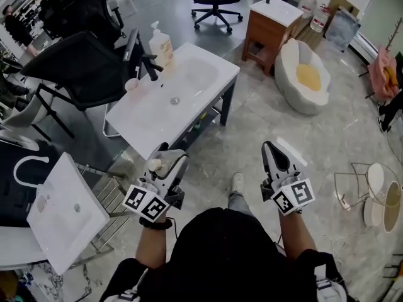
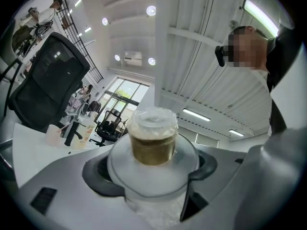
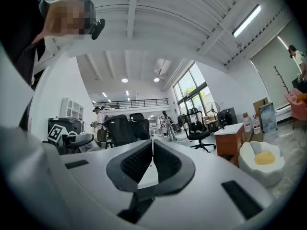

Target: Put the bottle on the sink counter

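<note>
My left gripper (image 1: 165,160) is shut on a clear bottle (image 1: 155,165) with a white shoulder, an amber neck and a clear cap. The left gripper view looks along the bottle (image 2: 152,139), which sits between the dark pads (image 2: 97,172) of my left gripper (image 2: 151,170). The white sink counter (image 1: 208,85) stands ahead and slightly left of it, with a black faucet (image 1: 150,68); the counter (image 2: 29,146) also shows at that view's left. My right gripper (image 1: 272,150) is held over the floor, shut and empty, its jaws (image 3: 152,153) pressed together.
On the sink counter stand a pump soap bottle (image 1: 161,46) and a small cup (image 1: 132,85). Black office chairs (image 1: 82,58) crowd its left side. A second white basin (image 1: 63,209) lies at lower left. A wooden cabinet (image 1: 269,27), a white cushion seat (image 1: 304,75) and a wire rack (image 1: 356,184) stand to the right.
</note>
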`<state>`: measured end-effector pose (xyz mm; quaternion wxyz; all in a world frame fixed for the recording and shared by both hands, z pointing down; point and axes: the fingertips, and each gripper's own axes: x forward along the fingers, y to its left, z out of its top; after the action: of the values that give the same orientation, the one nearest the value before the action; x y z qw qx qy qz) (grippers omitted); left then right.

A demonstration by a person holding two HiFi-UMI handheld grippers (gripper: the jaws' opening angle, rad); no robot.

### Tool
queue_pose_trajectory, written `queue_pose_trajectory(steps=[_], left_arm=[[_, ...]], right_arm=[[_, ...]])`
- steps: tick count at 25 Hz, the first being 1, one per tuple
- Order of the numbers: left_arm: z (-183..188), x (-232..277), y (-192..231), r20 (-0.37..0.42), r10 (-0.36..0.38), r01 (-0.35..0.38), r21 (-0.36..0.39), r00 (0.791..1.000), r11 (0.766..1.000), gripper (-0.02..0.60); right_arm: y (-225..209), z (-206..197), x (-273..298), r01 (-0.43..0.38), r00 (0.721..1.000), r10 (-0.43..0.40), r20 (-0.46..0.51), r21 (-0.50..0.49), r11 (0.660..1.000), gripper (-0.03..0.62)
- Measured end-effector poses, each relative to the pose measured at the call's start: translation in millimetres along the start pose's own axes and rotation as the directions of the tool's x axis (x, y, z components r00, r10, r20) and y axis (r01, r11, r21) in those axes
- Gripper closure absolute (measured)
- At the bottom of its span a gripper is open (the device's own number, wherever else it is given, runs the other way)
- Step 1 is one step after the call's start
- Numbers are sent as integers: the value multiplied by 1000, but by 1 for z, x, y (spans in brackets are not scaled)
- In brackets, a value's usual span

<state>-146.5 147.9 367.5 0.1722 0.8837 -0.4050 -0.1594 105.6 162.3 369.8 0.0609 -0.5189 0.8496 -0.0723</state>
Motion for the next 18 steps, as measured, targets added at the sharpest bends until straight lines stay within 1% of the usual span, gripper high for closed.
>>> queue_pose_trajectory(steps=[2, 6, 9, 12, 14, 18], left_arm=[[1, 13, 8, -2, 14, -14, 18, 1000, 1000, 227], [7, 49, 24, 4, 55, -55, 54, 998, 997, 227], [12, 80, 33, 13, 97, -98, 59, 995, 993, 227], [18, 112, 43, 36, 138, -140, 50, 990, 989, 227], [18, 134, 49, 51, 157, -159, 28, 986, 987, 227], [7, 178, 56, 54, 178, -179, 2, 982, 984, 227]], right_arm=[[-11, -5, 20, -23, 1000, 24, -3, 6, 1000, 562], [-34, -10, 71, -107, 994, 107, 1, 33, 994, 562], [-51, -5, 109, -179, 984, 179, -1, 36, 983, 562], [-70, 8, 139, -253, 968, 253, 7, 6, 968, 562], [-91, 15, 152, -270, 963, 270, 13, 1, 963, 562], [-145, 19, 164, -247, 969, 247, 16, 44, 968, 562]])
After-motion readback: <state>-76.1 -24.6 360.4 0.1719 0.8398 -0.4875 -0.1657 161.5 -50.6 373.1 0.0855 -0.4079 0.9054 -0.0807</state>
